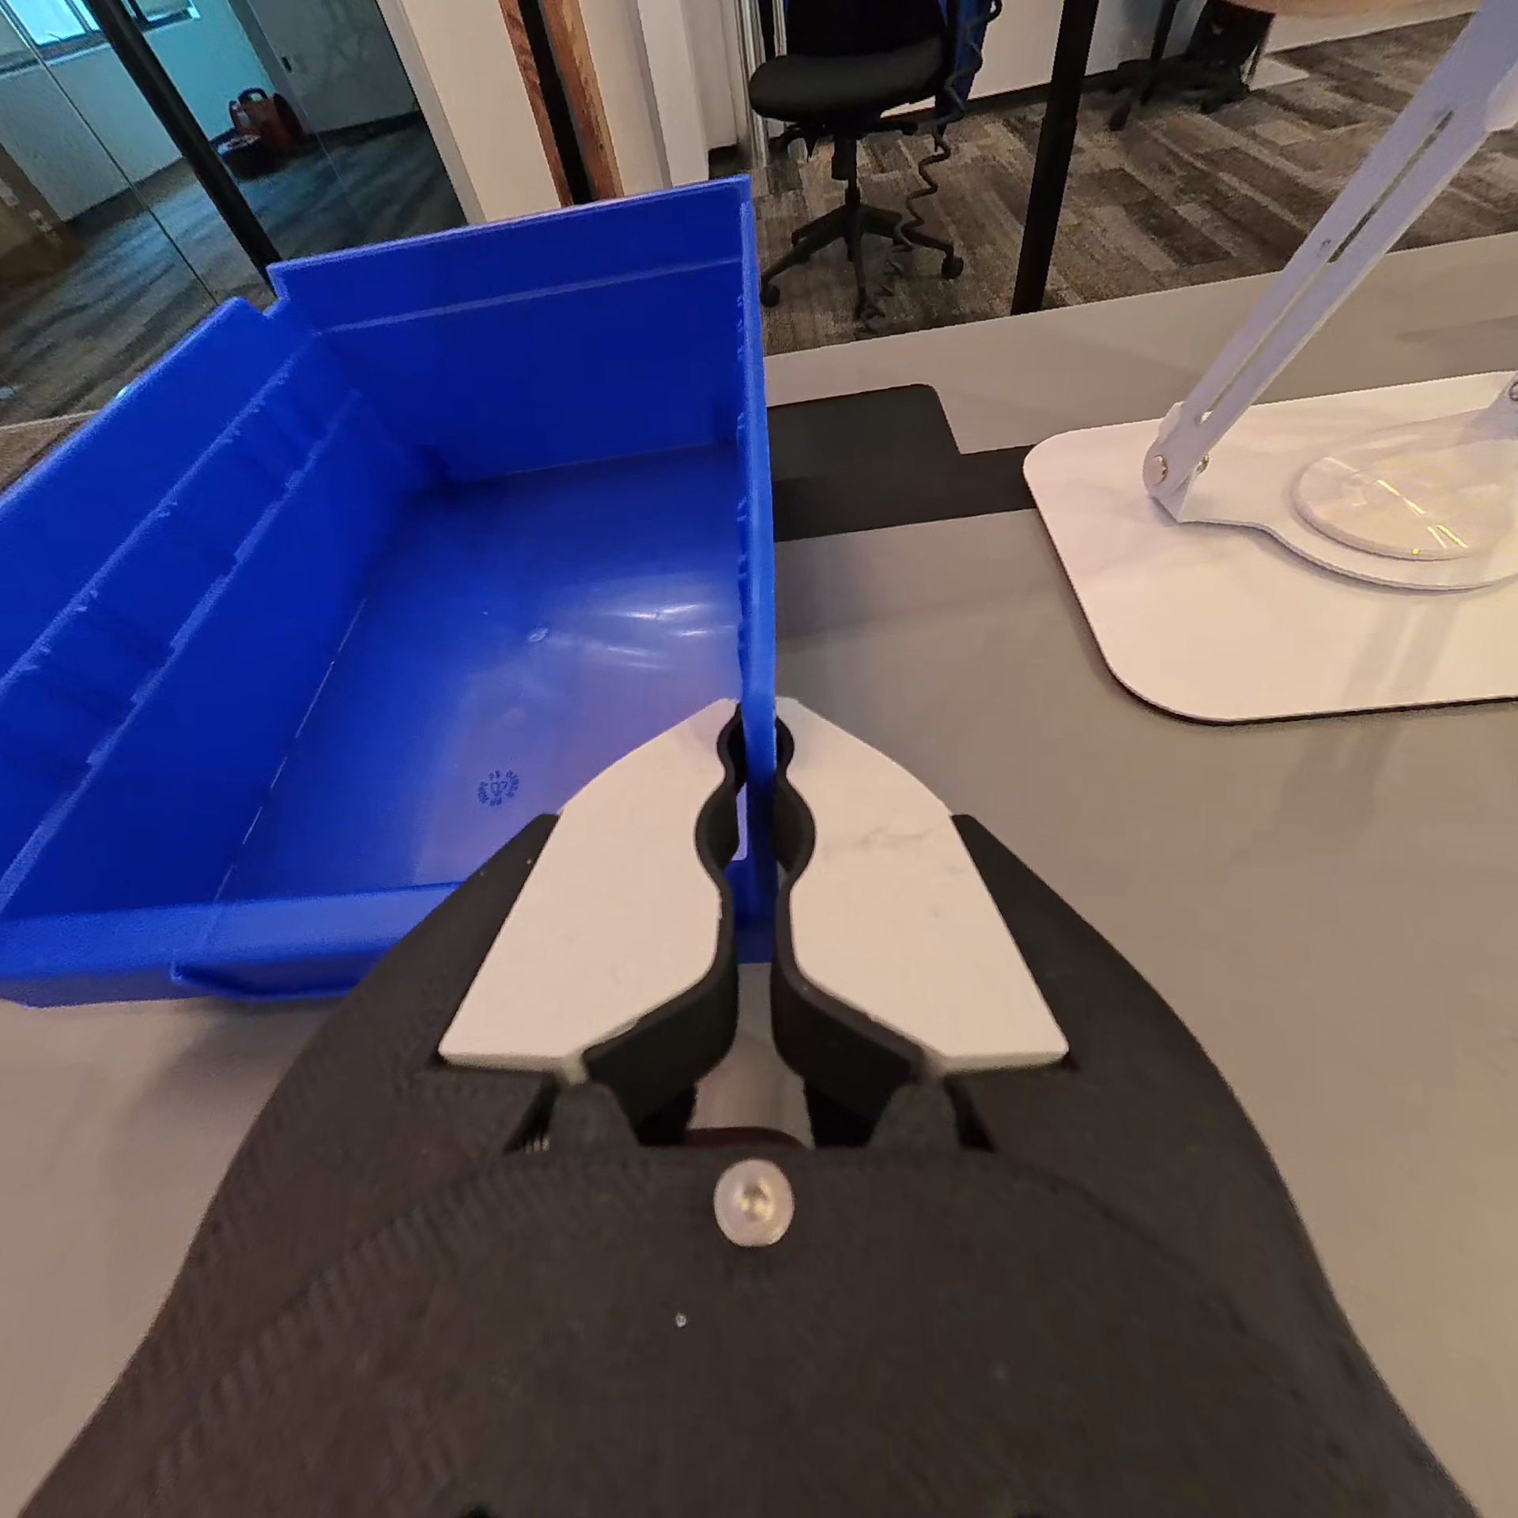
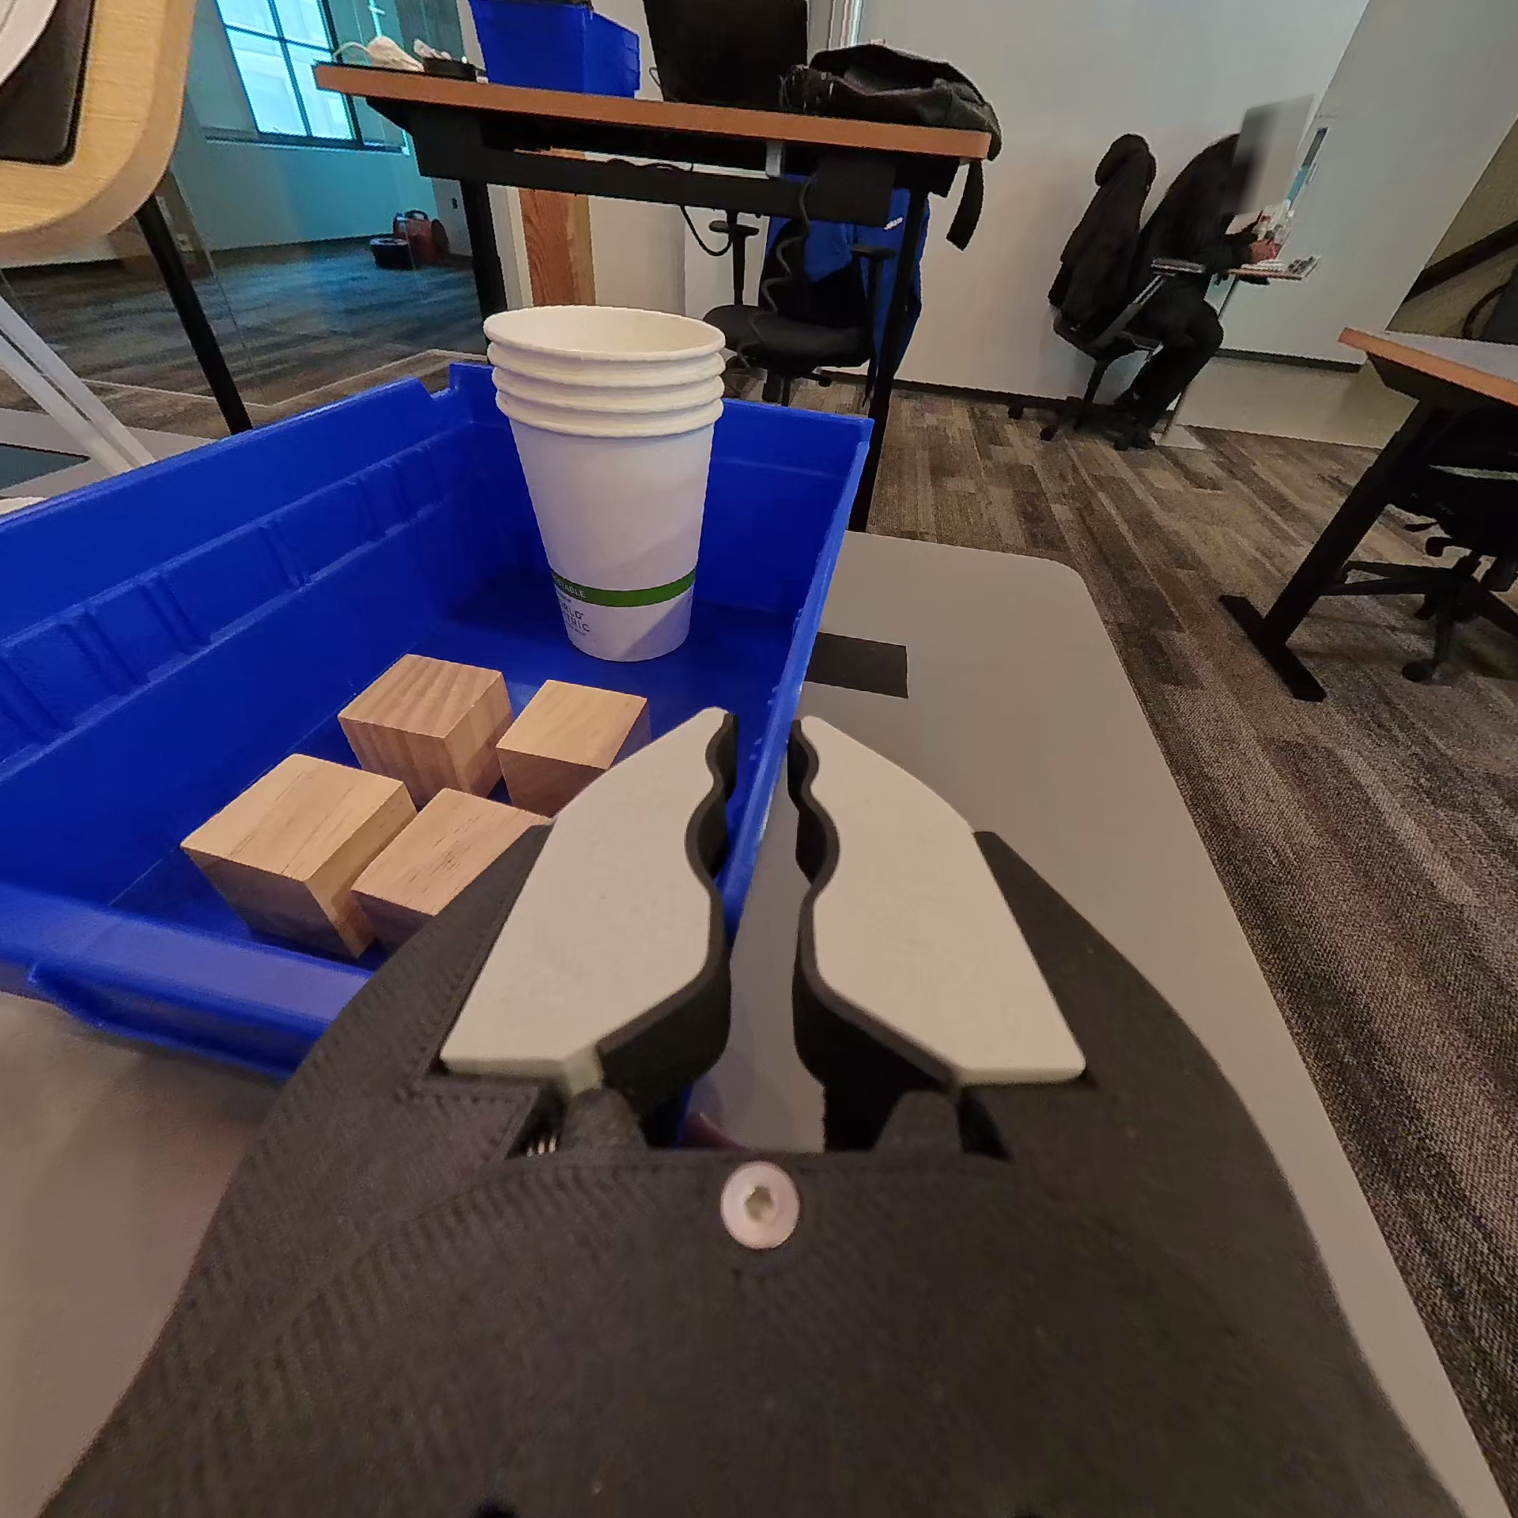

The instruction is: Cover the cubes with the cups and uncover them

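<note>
Cubes (image 2: 427,788), four wooden ones, sit bunched in the right blue bin (image 2: 246,575), the nearest partly hidden behind the right gripper (image 2: 760,727). A stack of white cups (image 2: 612,485) stands upright behind them. Right fingers straddle that bin's right wall with a gap, can't tell if they touch it. Left gripper (image 1: 756,715) pinches the right wall of an empty blue bin (image 1: 370,575). Grey table (image 1: 1068,903) lies bare right of it, before the white lamp base (image 1: 1232,591).

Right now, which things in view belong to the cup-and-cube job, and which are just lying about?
Job:
stack of paper cups
four wooden cubes
blue bin holding them

Lying about:
empty blue bin
white lamp base
office chairs
</note>
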A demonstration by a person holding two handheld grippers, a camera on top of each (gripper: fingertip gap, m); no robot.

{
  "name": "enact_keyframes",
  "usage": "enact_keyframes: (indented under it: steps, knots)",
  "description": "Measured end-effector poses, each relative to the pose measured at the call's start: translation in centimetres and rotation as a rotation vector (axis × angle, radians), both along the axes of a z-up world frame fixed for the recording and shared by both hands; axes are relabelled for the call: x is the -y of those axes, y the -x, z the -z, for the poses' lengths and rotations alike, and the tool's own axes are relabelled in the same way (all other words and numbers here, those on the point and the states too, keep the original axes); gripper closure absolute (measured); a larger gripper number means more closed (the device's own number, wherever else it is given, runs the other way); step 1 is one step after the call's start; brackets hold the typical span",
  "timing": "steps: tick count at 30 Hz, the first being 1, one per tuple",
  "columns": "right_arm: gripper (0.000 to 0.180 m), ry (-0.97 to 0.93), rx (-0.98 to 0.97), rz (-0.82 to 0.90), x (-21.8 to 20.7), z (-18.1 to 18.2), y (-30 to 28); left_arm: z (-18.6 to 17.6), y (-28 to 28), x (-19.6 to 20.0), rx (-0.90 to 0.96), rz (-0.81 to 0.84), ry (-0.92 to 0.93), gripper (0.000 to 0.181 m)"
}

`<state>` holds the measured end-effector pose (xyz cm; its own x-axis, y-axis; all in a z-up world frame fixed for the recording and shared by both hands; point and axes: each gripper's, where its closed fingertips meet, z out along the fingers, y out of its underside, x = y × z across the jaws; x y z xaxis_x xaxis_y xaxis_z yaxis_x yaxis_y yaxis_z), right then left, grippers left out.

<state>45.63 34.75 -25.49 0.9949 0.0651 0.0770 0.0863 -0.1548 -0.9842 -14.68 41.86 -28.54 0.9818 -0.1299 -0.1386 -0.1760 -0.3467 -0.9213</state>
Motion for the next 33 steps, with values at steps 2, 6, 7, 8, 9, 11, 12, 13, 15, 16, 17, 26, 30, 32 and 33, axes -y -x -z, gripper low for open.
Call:
enact_keyframes:
  steps: [2,6,7,8,9,11,12,13,15,16,17,26,30,32,33]
  knots:
    - [0.169,0.0,0.002,0.001,0.0,0.0,0.0,0.0,0.1,0.2,0.003,-0.002,0.001,0.178]
    - [0.169,0.001,0.0,-0.001,0.0,0.0,0.0,-0.1,0.3,0.6,0.019,-0.003,0.0,0.178]
    - [0.168,0.0,0.0,-0.001,0.0,0.0,0.0,-0.1,0.3,0.7,0.019,-0.002,0.0,0.178]
    - [0.169,0.0,0.0,-0.002,0.0,0.0,0.0,0.0,0.3,0.8,0.019,-0.002,0.001,0.178]
    - [0.169,0.001,-0.001,-0.002,0.0,0.0,0.0,0.0,0.4,1.0,0.019,-0.004,0.001,0.178]
    - [0.169,0.001,-0.001,-0.002,0.0,0.0,0.0,0.0,0.4,1.3,0.021,-0.005,0.003,0.178]
    - [0.169,0.001,-0.001,-0.002,0.0,0.0,0.0,0.0,0.4,1.5,0.022,-0.005,0.004,0.178]
    - [0.169,0.001,-0.001,-0.002,0.0,0.0,0.0,0.0,0.5,1.6,0.022,-0.006,0.005,0.178]
    - [0.169,0.002,-0.001,-0.002,0.0,0.0,0.0,0.0,0.5,1.9,0.02,-0.006,0.007,0.178]
    - [0.169,0.001,-0.001,-0.002,0.0,0.0,0.0,0.0,0.5,2.2,0.021,-0.007,0.007,0.178]
    - [0.169,0.001,-0.001,-0.003,0.0,0.0,0.0,0.0,0.6,2.4,0.024,-0.009,0.008,0.178]
    - [0.169,0.002,-0.005,-0.006,0.1,0.0,0.0,0.0,0.8,5.3,0.034,-0.012,0.019,0.178]
    - [0.168,0.002,-0.004,-0.005,0.1,0.0,0.1,0.0,0.8,7.0,0.038,-0.008,0.021,0.178]
    - [0.168,0.002,-0.004,-0.005,0.1,0.0,0.1,0.1,0.9,7.8,0.037,-0.005,0.025,0.178]
    - [0.168,0.002,-0.003,-0.005,0.1,0.0,0.1,0.1,1.0,8.2,0.036,-0.004,0.027,0.178]
